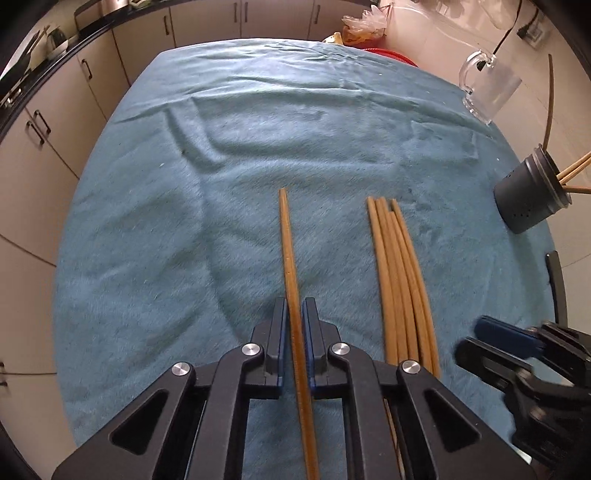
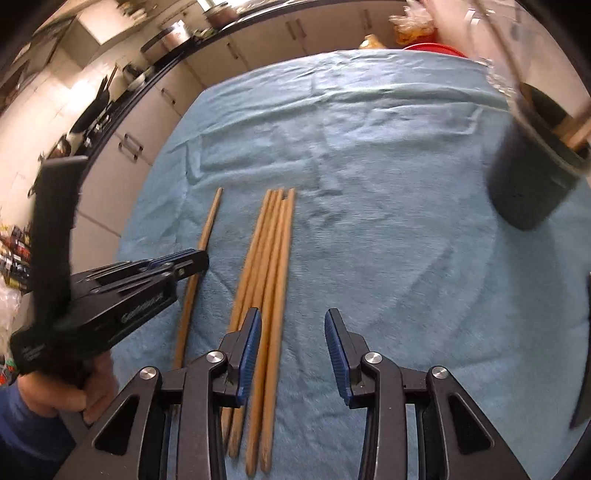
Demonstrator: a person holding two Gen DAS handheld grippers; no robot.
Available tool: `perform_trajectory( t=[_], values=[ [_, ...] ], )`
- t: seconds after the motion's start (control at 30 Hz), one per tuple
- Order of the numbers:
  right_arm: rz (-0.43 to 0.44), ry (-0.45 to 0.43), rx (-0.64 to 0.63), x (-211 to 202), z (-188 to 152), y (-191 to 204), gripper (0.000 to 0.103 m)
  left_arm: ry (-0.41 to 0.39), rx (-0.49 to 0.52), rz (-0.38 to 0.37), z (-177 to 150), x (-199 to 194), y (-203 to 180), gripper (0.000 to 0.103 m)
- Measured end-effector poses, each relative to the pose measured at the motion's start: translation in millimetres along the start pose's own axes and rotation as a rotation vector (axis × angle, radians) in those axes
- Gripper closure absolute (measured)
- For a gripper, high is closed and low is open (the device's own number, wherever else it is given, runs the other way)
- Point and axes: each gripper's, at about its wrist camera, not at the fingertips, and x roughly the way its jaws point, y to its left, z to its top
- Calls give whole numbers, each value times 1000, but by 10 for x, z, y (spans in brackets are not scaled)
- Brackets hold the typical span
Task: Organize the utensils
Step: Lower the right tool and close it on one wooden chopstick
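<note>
My left gripper [image 1: 294, 314] is shut on a single wooden chopstick [image 1: 287, 240] that lies along the blue cloth [image 1: 184, 221]; it also shows in the right wrist view [image 2: 195, 264] gripping that chopstick [image 2: 211, 218]. Several loose chopsticks [image 1: 395, 266] lie bundled to its right, also seen in the right wrist view [image 2: 271, 251]. My right gripper [image 2: 293, 328] is open and empty, low over the near ends of that bundle. A dark utensil holder [image 1: 532, 199] with chopsticks in it stands at the right, and shows in the right wrist view [image 2: 532, 173].
A clear glass mug [image 1: 487, 88] stands at the far right of the table. A red item [image 2: 436, 50] and plastic bags [image 1: 364, 26] sit past the far edge. Kitchen cabinets [image 1: 55, 122] run along the left and back.
</note>
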Motion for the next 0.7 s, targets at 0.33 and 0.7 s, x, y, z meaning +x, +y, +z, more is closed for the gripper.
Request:
perform_trajectory(
  t=[0.33, 0.7],
  values=[
    [-60, 55, -58, 342, 107, 139, 84, -7, -16, -17, -50, -24, 64, 94],
    [-169, 80, -123, 552, 535, 223, 93, -16, 25, 17, 71, 23, -15, 96]
  ],
)
